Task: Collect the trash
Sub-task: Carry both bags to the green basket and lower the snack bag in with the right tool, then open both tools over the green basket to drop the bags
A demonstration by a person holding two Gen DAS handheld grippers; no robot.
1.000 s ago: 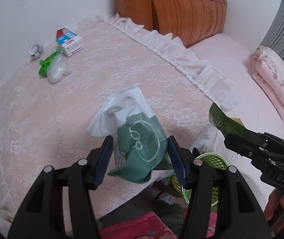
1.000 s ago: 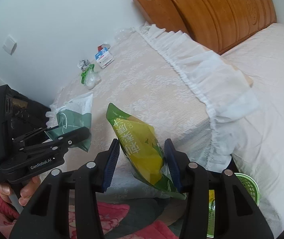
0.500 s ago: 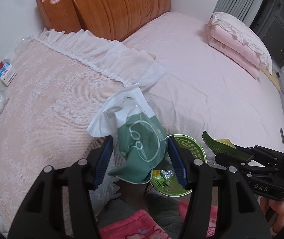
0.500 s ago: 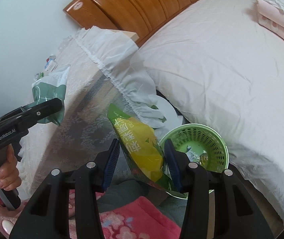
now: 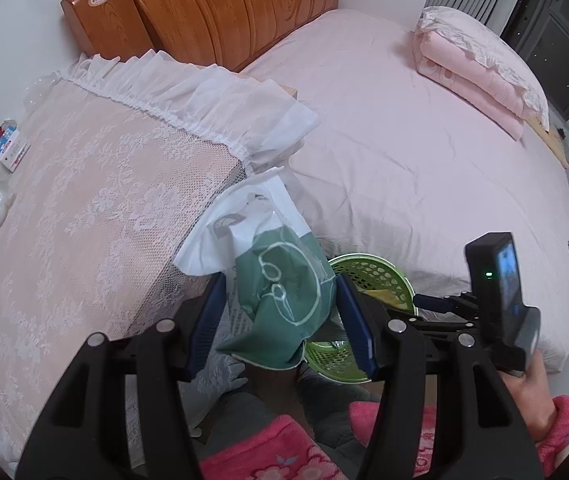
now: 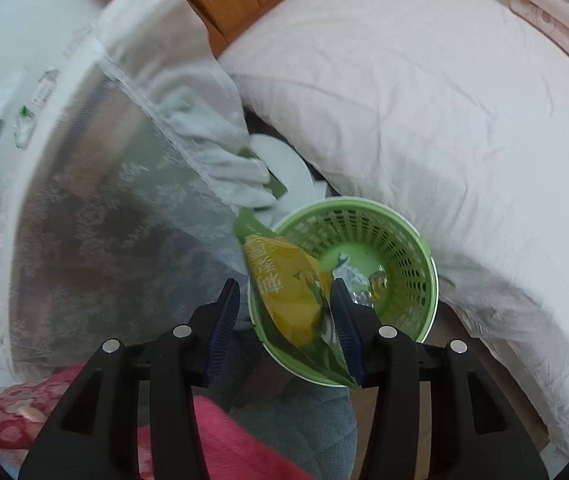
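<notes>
The left gripper (image 5: 280, 312) pinches a green-and-white bag (image 5: 280, 280) over the lace-covered desk's (image 5: 84, 216) corner, beside the green basket (image 5: 380, 276) on the floor. The right gripper's (image 6: 286, 316) jaws have just been opening; the yellow-green snack packet (image 6: 288, 292) leans against the right pad, the left one apart, above the basket's (image 6: 408, 260) rim.

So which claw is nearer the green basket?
Right. The right claw hangs over the green basket rim, jaws just opening; the left claw is beside it, over the floor.
</notes>
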